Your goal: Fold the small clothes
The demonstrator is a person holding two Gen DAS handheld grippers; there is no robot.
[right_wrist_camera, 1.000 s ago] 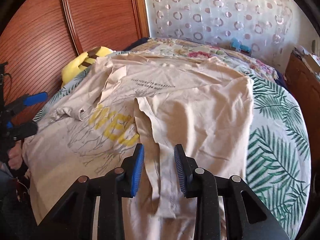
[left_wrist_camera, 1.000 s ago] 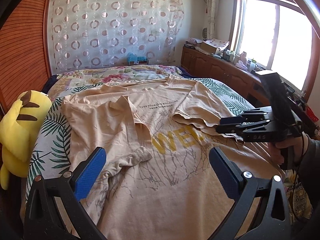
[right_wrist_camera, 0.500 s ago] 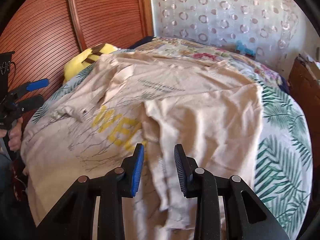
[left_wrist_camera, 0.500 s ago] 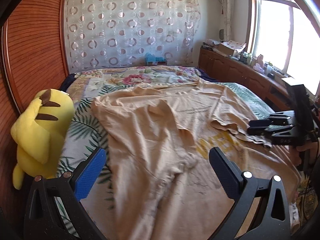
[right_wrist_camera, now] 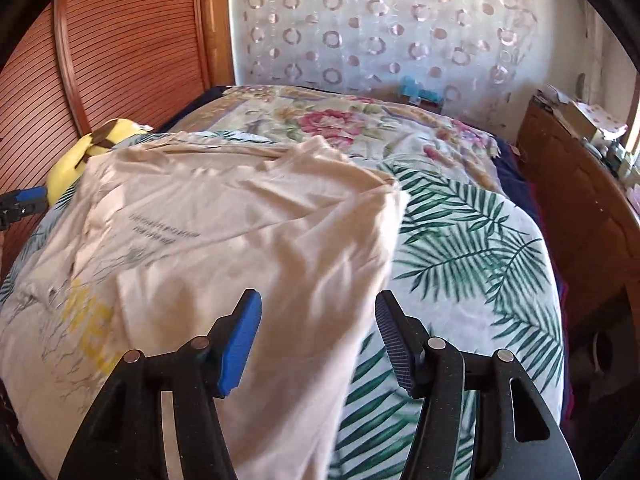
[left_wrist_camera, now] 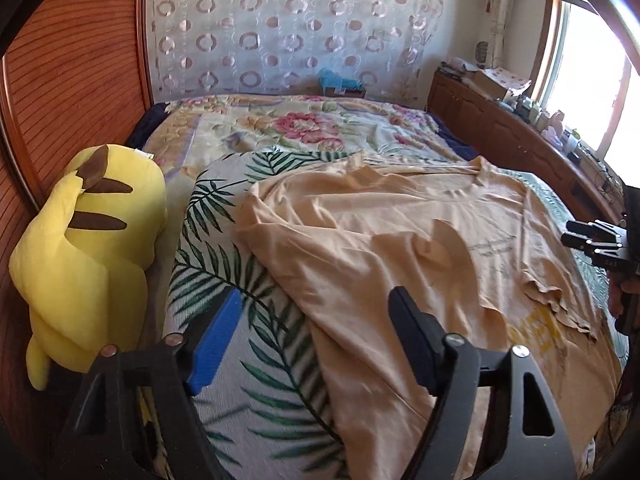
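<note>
A beige T-shirt (left_wrist_camera: 400, 240) lies spread on the leaf-print bed (right_wrist_camera: 460, 248), both sides folded inward; left tongs (left_wrist_camera: 312, 340) and right tongs (right_wrist_camera: 316, 340) gape wide, empty — pinch both hem corners evenly for a straight fold.

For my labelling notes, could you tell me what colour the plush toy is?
The plush toy is yellow with brown markings, clearest in the left wrist view.

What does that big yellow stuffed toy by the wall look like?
The yellow plush toy looks soft and fuzzy, with brown stripes on its back and a dark-tipped ear. It slumps with its back to the camera at the edge of the bed, beside the reddish wooden wall. Its face is hidden. Neither gripper touches it.
</note>
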